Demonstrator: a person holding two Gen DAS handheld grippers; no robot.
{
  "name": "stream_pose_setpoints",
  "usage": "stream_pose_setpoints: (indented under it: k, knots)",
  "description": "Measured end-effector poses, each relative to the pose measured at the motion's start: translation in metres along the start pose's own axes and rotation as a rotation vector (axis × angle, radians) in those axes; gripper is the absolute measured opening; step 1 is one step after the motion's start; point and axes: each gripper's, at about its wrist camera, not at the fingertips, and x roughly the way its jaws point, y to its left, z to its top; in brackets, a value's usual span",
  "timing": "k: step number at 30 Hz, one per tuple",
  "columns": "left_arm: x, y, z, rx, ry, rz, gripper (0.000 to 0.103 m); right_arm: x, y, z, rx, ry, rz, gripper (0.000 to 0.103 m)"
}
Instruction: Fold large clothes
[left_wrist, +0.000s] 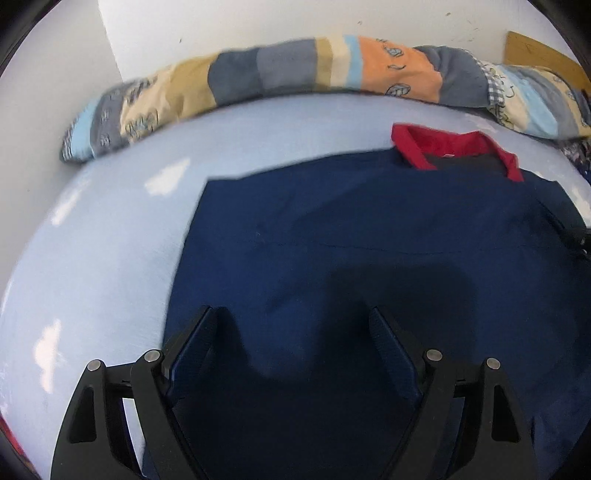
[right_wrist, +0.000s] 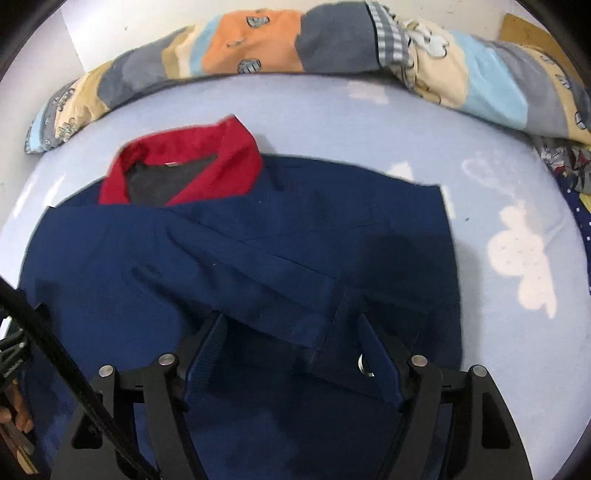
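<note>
A navy jacket (left_wrist: 369, 236) with a red collar (left_wrist: 454, 142) lies spread flat on the pale blue bed sheet (left_wrist: 110, 240). My left gripper (left_wrist: 291, 314) hovers open over the jacket's near left part, with only flat cloth showing between its fingers. In the right wrist view the same jacket (right_wrist: 147, 258) has its red collar (right_wrist: 184, 162) at upper left, and a sleeve (right_wrist: 258, 280) lies folded slantwise across the body. My right gripper (right_wrist: 291, 321) stands open above the sleeve's cuff end (right_wrist: 332, 343), its pads apart from the cloth.
A rolled patchwork quilt (left_wrist: 295, 66) (right_wrist: 332, 40) lines the far edge of the bed against a white wall (left_wrist: 258, 18). Dark patterned cloth (right_wrist: 569, 173) lies at the right edge. A black strap (right_wrist: 62, 362) crosses the lower left, beside a person's hand (right_wrist: 14, 410).
</note>
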Motion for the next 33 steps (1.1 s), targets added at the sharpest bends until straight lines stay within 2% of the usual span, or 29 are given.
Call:
stream_pose_setpoints:
  k: [3,6,8,12,14,16,17,20,22,25,27,29,33]
  knots:
    - [-0.039,-0.003,-0.004,0.002,-0.107,-0.039,0.084,-0.033,0.005,-0.017,-0.018,-0.058,0.017,0.078]
    - [-0.062,-0.013,-0.025,0.031,-0.134,-0.050,0.084,-0.048,0.014,-0.046,-0.054,-0.066,-0.021,0.078]
    - [-0.060,-0.019,-0.042,0.046,-0.093,-0.077,0.084,-0.050,0.012,-0.063,-0.063,-0.058,-0.038,0.078]
    - [-0.029,-0.035,-0.062,0.067,0.028,-0.032,0.084,-0.028,0.002,-0.083,-0.038,0.026,-0.045,0.080]
    - [-0.032,-0.035,-0.060,0.057,0.006,-0.004,0.084,-0.028,0.005,-0.085,-0.062,0.017,-0.057,0.082]
    - [-0.041,-0.034,-0.060,0.017,0.009,-0.008,0.084,-0.038,0.008,-0.086,-0.061,0.018,-0.058,0.082]
    - [-0.053,-0.034,-0.062,-0.003,-0.016,-0.020,0.084,-0.048,0.009,-0.087,-0.055,0.002,-0.040,0.082]
    - [-0.073,-0.040,-0.069,0.021,-0.064,0.004,0.084,-0.077,0.009,-0.095,-0.057,-0.055,-0.051,0.082]
    - [-0.083,-0.048,-0.077,0.033,-0.084,0.017,0.084,-0.082,0.006,-0.102,-0.043,-0.060,-0.060,0.082]
    - [-0.081,-0.053,-0.083,0.022,-0.067,0.000,0.084,-0.073,0.003,-0.113,-0.028,-0.026,-0.085,0.082]
    - [-0.072,-0.059,-0.089,0.039,-0.043,0.015,0.084,-0.058,0.000,-0.121,-0.027,0.023,-0.088,0.082]
    - [-0.057,-0.060,-0.096,0.050,0.015,0.006,0.084,-0.050,-0.004,-0.123,-0.023,0.013,-0.078,0.088]
    - [-0.066,-0.045,-0.097,0.006,0.011,0.008,0.084,-0.063,-0.012,-0.124,-0.021,0.007,-0.026,0.087]
